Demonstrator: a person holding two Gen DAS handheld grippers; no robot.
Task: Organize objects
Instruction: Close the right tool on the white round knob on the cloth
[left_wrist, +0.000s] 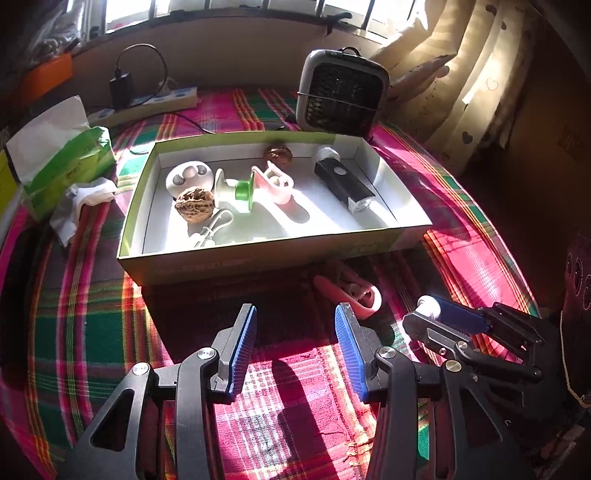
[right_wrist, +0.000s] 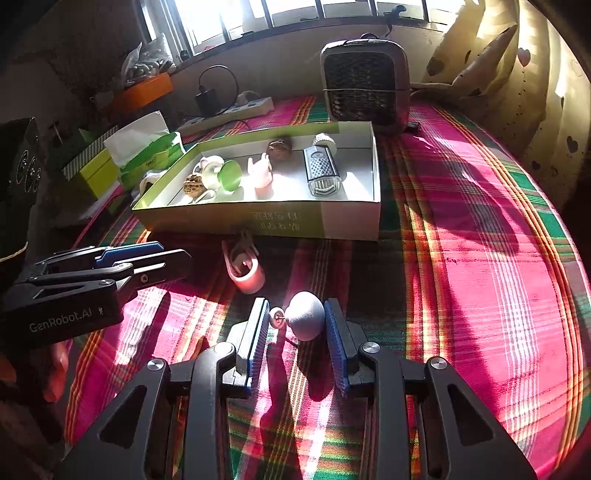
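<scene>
Right gripper (right_wrist: 295, 325) is closing in on a white knob (right_wrist: 306, 315) on the plaid cloth (right_wrist: 480, 277), w/ one pad touching it; left gripper (left_wrist: 295, 332) is hanging half open, holding nothing. Next: finish the squeeze, then lift the knob twd the box (right_wrist: 258, 218), probably

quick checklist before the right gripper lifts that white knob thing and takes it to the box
1. White knob between the right gripper pads: ok.
2. Both pads pressing on it: cannot tell; a gap shows at the left pad.
3. Box open on top: ok.
4. Bare floor in the box beside the flashlight: ok.
5. Pink clip on the cloth near the path: not ok, steer around it.
6. Left gripper open, holding nothing, off to the side: ok.
</scene>
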